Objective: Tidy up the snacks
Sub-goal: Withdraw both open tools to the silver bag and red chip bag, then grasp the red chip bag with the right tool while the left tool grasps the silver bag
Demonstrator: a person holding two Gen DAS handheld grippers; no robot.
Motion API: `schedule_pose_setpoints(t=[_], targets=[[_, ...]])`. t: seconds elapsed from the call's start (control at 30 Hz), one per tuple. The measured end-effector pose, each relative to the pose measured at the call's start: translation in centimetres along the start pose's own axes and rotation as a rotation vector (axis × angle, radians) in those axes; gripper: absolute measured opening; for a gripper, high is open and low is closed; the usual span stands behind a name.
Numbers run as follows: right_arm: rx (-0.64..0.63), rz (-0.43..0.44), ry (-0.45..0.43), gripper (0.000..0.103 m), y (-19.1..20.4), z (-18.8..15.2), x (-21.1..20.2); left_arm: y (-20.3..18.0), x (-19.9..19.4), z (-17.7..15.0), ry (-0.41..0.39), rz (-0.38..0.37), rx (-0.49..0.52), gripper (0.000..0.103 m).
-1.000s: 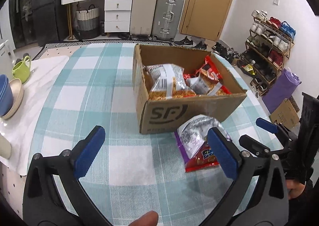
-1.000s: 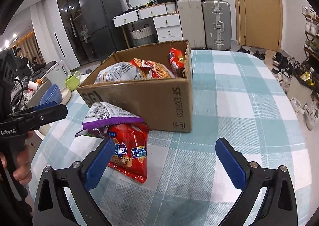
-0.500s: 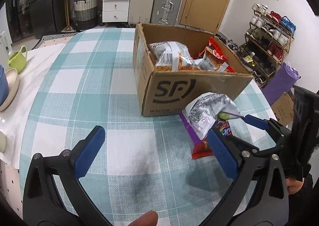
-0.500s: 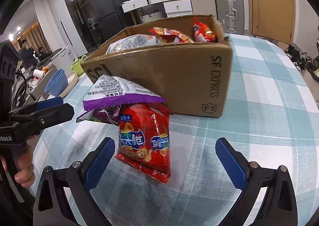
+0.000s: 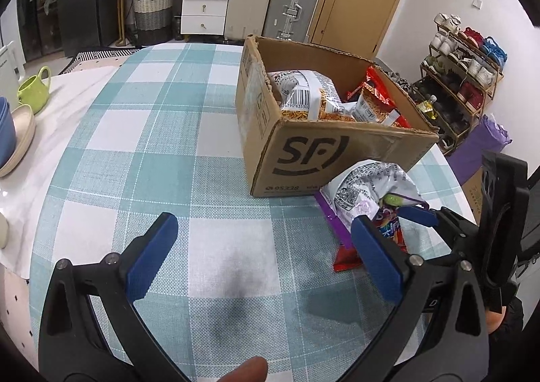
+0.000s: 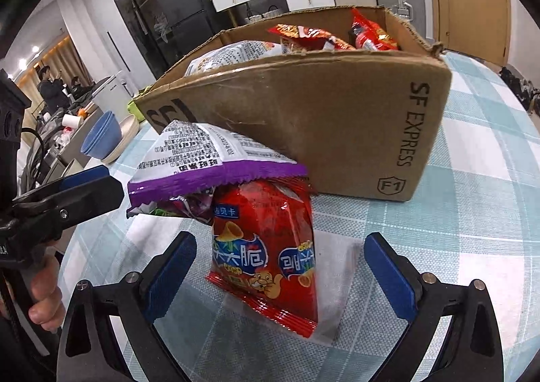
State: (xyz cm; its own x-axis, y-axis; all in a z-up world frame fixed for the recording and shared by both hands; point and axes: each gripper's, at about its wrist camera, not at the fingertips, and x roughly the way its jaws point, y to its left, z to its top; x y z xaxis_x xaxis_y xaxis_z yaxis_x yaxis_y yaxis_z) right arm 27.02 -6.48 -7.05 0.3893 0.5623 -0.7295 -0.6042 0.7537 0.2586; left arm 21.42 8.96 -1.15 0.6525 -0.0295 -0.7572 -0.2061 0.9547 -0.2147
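Observation:
A brown cardboard box (image 5: 341, 159) (image 6: 337, 132) with several snack bags inside stands on the checked table. Against its near side lie a red snack bag (image 6: 266, 247) (image 5: 388, 223) and, on top of it, a white and purple snack bag (image 6: 209, 159) (image 5: 368, 186). My right gripper (image 6: 280, 267) is open, and the lower end of the red bag lies between its fingers. My left gripper (image 5: 266, 253) is open and empty over the tablecloth, left of the bags. The right gripper's fingers (image 5: 418, 215) show beside the bags in the left wrist view.
A green mug (image 5: 33, 93) and stacked bowls (image 5: 13, 142) (image 6: 104, 139) sit at the table's left edge. Drawers, suitcases, a door and a shoe rack (image 5: 462, 78) stand beyond the table. People stand far off in the right wrist view (image 6: 50, 88).
My right gripper has moved forward, closing in on the red bag until the bag sits between its fingers. My left gripper has moved forward and left; the box looks nearer.

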Motion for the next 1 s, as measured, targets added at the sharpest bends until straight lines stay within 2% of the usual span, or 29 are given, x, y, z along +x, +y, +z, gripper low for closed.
schedule_pose_setpoints(t=[0.07, 0.13, 0.2, 0.27, 0.3, 0.37, 0.7, 0.83, 1.0], targets=[[-0.005, 0.008, 0.01, 0.081, 0.0, 0.0, 0.3, -0.1, 0.0, 0.0, 0.001, -0.002, 0.002, 0.102], [-0.015, 0.004, 0.012, 0.078, 0.3, -0.1, 0.4, -0.2, 0.1, -0.1, 0.002, 0.0, 0.007, 0.102], [-0.022, 0.018, 0.009, 0.071, 0.6, -0.2, 0.2, -0.3, 0.1, -0.1, 0.002, 0.0, 0.008, 0.102], [-0.041, 0.034, 0.001, 0.058, 0.9, -0.3, -0.1, -0.3, 0.2, 0.0, 0.002, -0.001, 0.006, 0.102], [-0.055, 0.032, -0.001, 0.057, 1.1, -0.5, -0.2, -0.4, 0.1, -0.1, 0.002, -0.002, 0.007, 0.102], [-0.08, 0.033, -0.011, 0.047, 1.5, -0.7, -0.6, -0.5, 0.1, -0.1, 0.002, 0.0, 0.01, 0.102], [-0.139, 0.001, -0.035, 0.046, 2.1, -2.3, -2.7, -1.4, -0.2, -0.1, 0.004, -0.025, 0.029, 0.102], [-0.146, -0.007, -0.033, 0.046, 2.3, -2.6, -2.7, -2.7, -0.6, -0.3, 0.013, -0.095, 0.081, 0.102], [-0.136, -0.006, -0.03, 0.046, 2.3, -2.2, -2.4, -4.7, -0.6, -0.7, 0.017, -0.1, 0.151, 0.102]])
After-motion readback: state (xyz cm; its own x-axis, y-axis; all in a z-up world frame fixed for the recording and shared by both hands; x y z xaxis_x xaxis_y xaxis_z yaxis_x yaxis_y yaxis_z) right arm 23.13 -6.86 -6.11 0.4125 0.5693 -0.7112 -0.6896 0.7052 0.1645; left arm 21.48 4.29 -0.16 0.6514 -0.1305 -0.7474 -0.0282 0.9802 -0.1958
